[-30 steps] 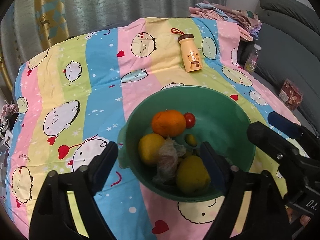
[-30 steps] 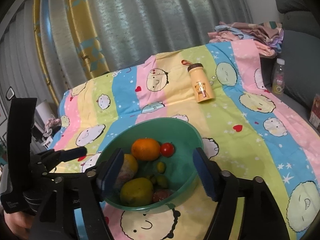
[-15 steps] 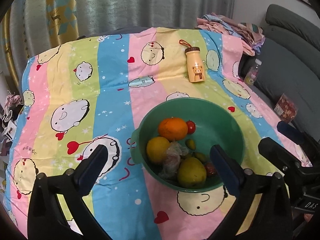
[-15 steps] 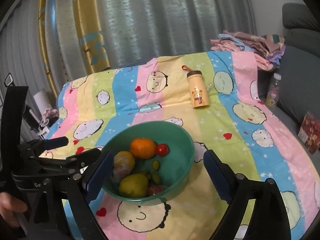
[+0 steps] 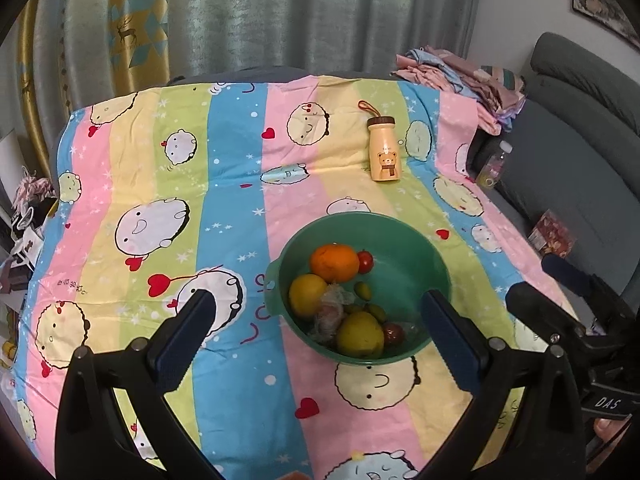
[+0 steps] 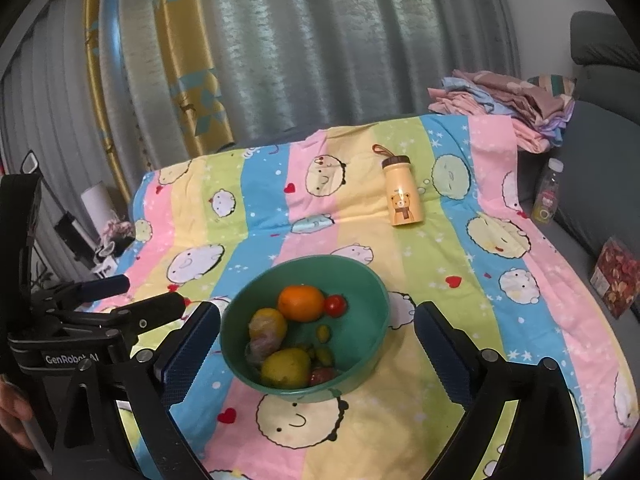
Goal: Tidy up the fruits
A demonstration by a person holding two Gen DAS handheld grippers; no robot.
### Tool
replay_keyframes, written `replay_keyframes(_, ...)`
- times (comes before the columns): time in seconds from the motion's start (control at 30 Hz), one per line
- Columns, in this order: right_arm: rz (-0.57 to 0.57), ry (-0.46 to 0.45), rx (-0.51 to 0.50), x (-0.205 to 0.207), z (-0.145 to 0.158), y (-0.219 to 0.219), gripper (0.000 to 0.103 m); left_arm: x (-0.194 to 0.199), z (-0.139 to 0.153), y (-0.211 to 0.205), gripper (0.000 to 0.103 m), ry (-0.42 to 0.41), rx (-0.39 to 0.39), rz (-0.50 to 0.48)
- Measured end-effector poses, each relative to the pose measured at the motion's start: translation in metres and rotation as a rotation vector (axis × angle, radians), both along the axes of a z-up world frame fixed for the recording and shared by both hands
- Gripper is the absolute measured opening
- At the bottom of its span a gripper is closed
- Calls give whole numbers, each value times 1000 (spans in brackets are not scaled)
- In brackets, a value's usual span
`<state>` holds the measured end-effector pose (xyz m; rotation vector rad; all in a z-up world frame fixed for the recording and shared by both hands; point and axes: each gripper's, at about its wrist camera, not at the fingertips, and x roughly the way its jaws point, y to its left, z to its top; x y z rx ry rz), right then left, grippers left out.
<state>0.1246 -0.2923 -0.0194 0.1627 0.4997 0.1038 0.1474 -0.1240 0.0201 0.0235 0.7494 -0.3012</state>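
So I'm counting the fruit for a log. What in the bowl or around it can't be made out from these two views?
- Wrapped item: crinkled film hides what is inside, both views.
- Bowl bottom, near side: the near wall hides it in the right view; the pear covers part in the left.
- Dark red fruit: half hidden behind the pear, type unclear.
- Small green fruits: too small to count surely.

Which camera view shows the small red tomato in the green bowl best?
The right wrist view: the tomato lies fully exposed beside the orange in the green bowl. In the left wrist view the tomato is partly hidden behind the orange.
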Motion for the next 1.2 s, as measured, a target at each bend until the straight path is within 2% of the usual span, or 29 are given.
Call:
replay_keyframes(0.2, 13, 2, -8, -5, 11, 1, 97, -6, 11, -1, 103, -20, 44, 35)
replay_keyframes(0.63, 48, -11, -45, -5, 36, 9, 97, -3, 26, -2, 103, -25, 61, 44)
replay_keyframes(1.2, 68, -2, -51, -1, 33, 16, 97, -1, 27, -3, 103, -20, 51, 32)
